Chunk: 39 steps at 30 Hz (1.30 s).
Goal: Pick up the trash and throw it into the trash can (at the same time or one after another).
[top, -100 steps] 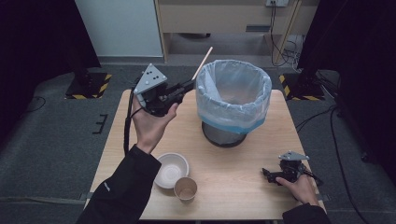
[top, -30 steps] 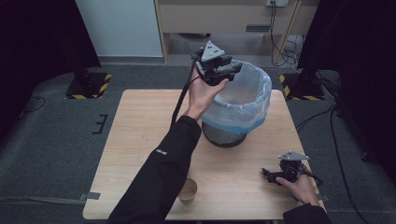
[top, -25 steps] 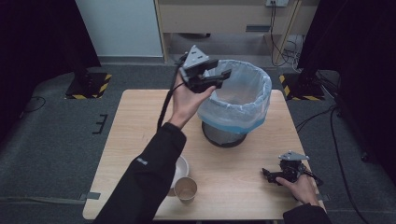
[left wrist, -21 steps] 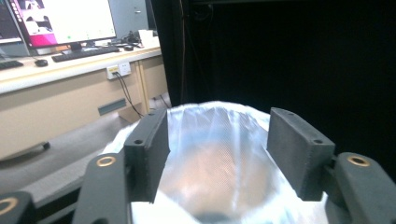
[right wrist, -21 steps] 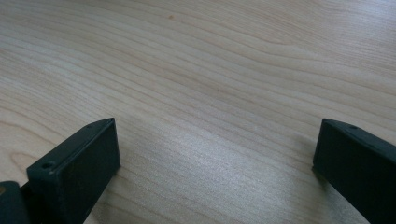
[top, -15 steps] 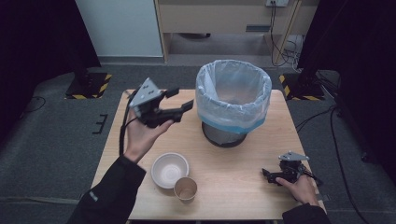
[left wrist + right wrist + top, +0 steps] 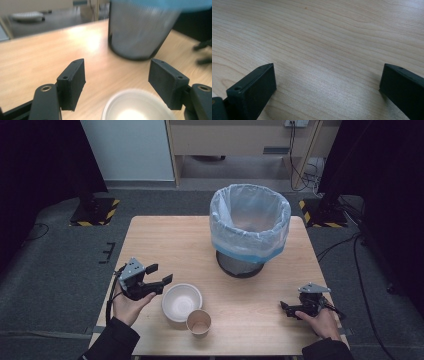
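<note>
High view: left gripper [image 7: 161,274] just left of the white bowl [image 7: 182,301] on the desk [image 7: 170,240], paper cup [image 7: 199,322] touching the bowl. Left gripper view: fingers [image 7: 72,82] have just been spreading, nothing between; straddle one rim edge, avoid the cup. Right gripper view: fingers [image 7: 252,92] spread, idle.

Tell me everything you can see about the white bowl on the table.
The white bowl is round, shallow and looks like paper or foam, with a thin rolled rim. It sits upright and empty on the wooden table's near edge. A brown paper cup stands right against it. The left gripper hovers beside it, jaws open, not touching.
</note>
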Motion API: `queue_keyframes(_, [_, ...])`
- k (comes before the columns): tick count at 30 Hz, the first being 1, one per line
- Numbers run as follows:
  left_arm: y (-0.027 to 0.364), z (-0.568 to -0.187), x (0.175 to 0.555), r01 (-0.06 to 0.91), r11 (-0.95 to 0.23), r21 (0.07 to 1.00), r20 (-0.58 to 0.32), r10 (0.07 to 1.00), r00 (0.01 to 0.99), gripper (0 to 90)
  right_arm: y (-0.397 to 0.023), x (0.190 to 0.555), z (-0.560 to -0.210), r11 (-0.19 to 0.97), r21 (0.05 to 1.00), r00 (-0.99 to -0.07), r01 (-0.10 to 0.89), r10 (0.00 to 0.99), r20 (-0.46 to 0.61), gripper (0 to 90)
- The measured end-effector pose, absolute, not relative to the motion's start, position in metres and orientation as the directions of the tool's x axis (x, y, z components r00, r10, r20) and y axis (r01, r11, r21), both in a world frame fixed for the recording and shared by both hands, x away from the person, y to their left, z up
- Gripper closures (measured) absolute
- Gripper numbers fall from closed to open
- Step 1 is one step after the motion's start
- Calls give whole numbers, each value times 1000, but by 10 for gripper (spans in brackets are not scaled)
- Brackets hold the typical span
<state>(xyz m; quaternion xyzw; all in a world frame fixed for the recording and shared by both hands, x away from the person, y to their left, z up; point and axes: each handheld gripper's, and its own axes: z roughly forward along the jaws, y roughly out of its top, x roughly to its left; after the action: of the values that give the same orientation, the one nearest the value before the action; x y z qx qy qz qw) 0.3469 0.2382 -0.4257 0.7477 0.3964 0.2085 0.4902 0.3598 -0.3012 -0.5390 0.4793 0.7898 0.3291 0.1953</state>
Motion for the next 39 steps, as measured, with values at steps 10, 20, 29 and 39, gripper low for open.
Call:
queue_keyframes(10, [237,-484,349,514,-326,794,-66,793,605,335,-302,359,-539,331,705,-478,627,878,13,7])
queue_keyframes(20, [238,-499,354,598,-309,740,-126,809,574,402,-303,359,-539,331,705,-478,627,878,12,8])
queue_keyframes(29, [239,-505,356,665,-310,680,-145,831,536,535,-302,359,-539,331,705,-478,627,878,12,8])
queue_keyframes(39, [234,-502,358,724,-251,642,-235,835,498,762,-302,359,-539,331,705,-478,627,878,13,7])
